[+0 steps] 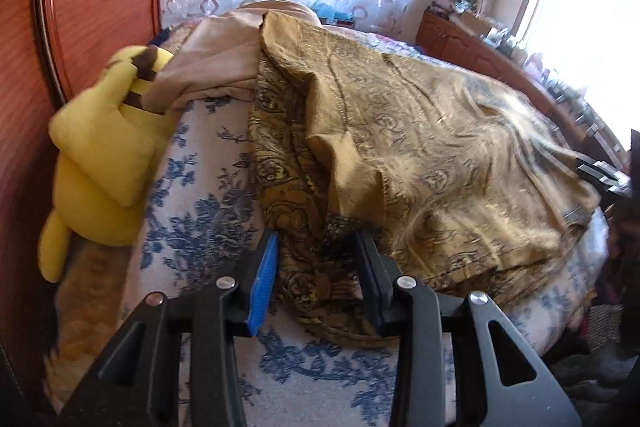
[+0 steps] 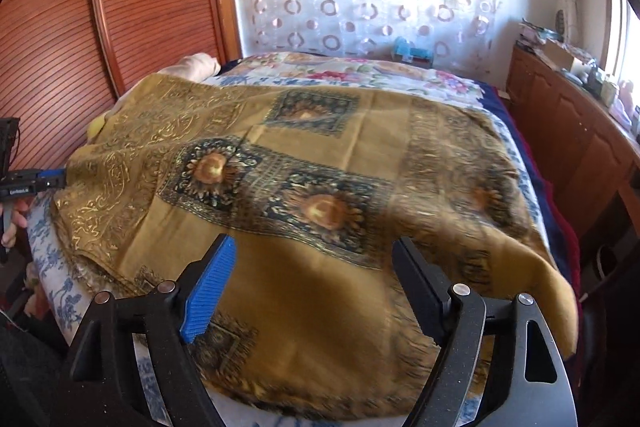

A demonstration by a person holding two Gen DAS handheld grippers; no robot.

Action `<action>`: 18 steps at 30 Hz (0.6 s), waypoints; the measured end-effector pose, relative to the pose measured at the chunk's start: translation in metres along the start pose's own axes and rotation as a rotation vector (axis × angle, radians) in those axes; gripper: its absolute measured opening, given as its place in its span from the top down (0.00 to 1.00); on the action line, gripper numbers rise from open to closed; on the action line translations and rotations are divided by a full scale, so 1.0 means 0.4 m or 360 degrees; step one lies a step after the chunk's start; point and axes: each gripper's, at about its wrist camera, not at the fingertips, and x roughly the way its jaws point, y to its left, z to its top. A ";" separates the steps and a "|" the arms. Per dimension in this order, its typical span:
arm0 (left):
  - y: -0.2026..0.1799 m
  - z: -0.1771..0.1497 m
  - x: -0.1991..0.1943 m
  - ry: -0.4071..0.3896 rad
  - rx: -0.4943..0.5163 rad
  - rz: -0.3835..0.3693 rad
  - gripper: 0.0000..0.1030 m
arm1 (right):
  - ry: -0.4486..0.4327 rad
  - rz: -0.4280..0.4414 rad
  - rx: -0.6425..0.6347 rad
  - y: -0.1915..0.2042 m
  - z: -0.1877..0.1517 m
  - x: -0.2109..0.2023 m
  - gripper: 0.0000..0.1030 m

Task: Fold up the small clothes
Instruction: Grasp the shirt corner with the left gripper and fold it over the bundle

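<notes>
Left gripper (image 1: 316, 247) straddling bunched edge of gold scarf (image 2: 320, 163) at bed's (image 2: 400, 75) left edge, jaws apart; right gripper (image 2: 316, 263) gaping over near hem. Advisable: pinching single layer, lifting evenly.

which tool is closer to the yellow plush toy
Left. The left tool works the scarf edge on the side of the bed where the yellow plush toy lies against the wardrobe. The right tool is at the scarf's opposite side, with the toy barely peeking out beyond the cloth.
</notes>
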 end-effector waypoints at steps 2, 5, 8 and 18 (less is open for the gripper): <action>0.006 0.003 0.001 0.0001 -0.0039 -0.0070 0.64 | 0.0003 -0.0002 -0.0017 0.009 0.001 0.010 0.20; 0.000 0.006 0.006 0.0005 -0.0039 -0.0082 0.64 | 0.0012 -0.0026 -0.0039 0.018 -0.002 0.023 0.20; -0.009 0.011 0.012 0.0010 -0.0031 -0.0062 0.64 | 0.0046 -0.0050 -0.0051 0.022 -0.014 0.049 0.20; -0.022 0.016 0.020 0.0008 -0.0016 -0.0016 0.64 | 0.0184 -0.0047 -0.0045 0.017 -0.022 0.089 0.20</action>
